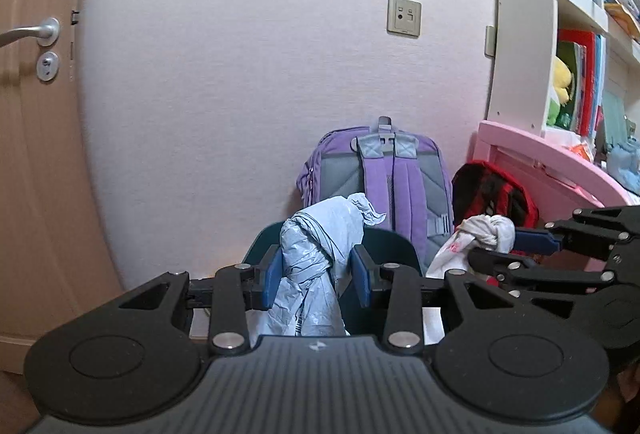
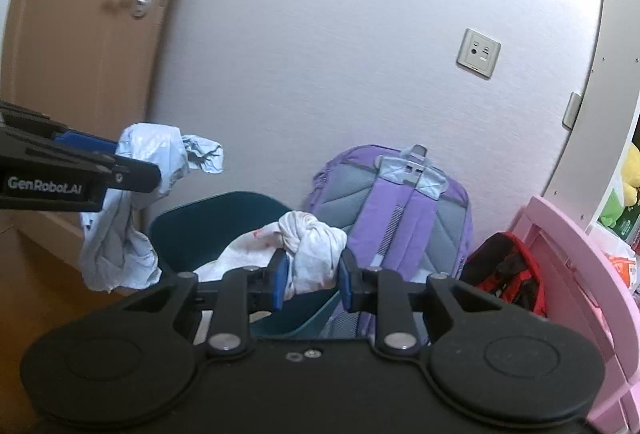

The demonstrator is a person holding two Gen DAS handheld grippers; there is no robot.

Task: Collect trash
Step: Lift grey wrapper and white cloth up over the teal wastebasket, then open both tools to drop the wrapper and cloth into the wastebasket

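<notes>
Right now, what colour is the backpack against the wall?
Purple with grey panels, the backpack shows best in the left wrist view.

**Pale bags, dark bin, purple backpack**

The left gripper [image 1: 316,276] is black with blue pads, and so is the right gripper [image 2: 312,280]. The bag [image 1: 310,258] between the left pads is pale grey-blue. The knotted bag [image 2: 312,246] between the right pads is white with faint red print. The bin [image 2: 216,222] is dark teal. The backpack [image 1: 404,185] is purple with grey panels; the smaller bag [image 1: 496,193] beside it is red and black. The wall [image 1: 260,73] is off-white, the door [image 1: 36,153] light brown, the desk [image 1: 540,161] pink.
</notes>
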